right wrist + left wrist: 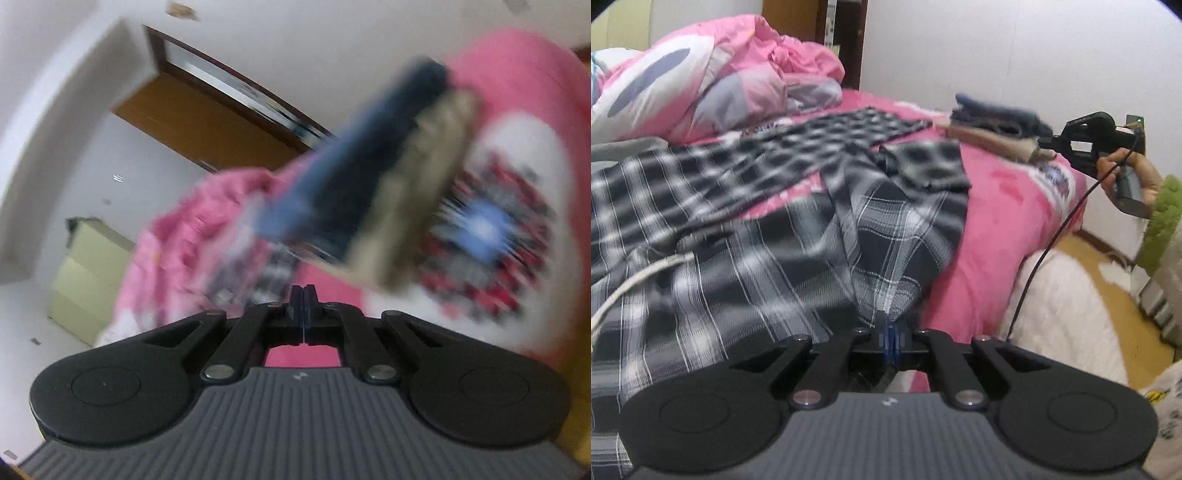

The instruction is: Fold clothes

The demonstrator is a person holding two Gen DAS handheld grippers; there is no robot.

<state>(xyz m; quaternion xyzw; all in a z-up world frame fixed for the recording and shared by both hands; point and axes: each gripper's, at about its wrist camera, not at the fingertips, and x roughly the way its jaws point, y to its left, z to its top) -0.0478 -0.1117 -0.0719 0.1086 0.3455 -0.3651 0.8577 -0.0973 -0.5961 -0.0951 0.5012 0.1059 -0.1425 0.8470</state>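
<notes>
A black-and-white plaid garment (768, 206) lies spread and rumpled across a pink bed (1004, 206), directly ahead of the left gripper (891, 334). That gripper is clenched on a bunched edge of the plaid cloth, which rises taut from the bed to its closed fingertips. A white drawstring (639, 277) trails over the cloth to the gripper's left.

Further ahead and to the right of the left gripper sits a small stack of folded clothes (993, 122), dark blue on top with a tan piece beneath. The right gripper (303, 295), held in a person's hand (1126, 173) with a green fuzzy sleeve (1161, 218), hovers just beside that stack (its own view is heavily blurred). Its fingertips are pressed together with nothing visible between them; the stack fills the space just beyond and to the right of them.

As a judgement: some items already lie folded in the stack, while the plaid garment lies loose and creased, so its folding looks unfinished. A crumpled pink quilt (713, 77) sits far ahead on the left.
</notes>
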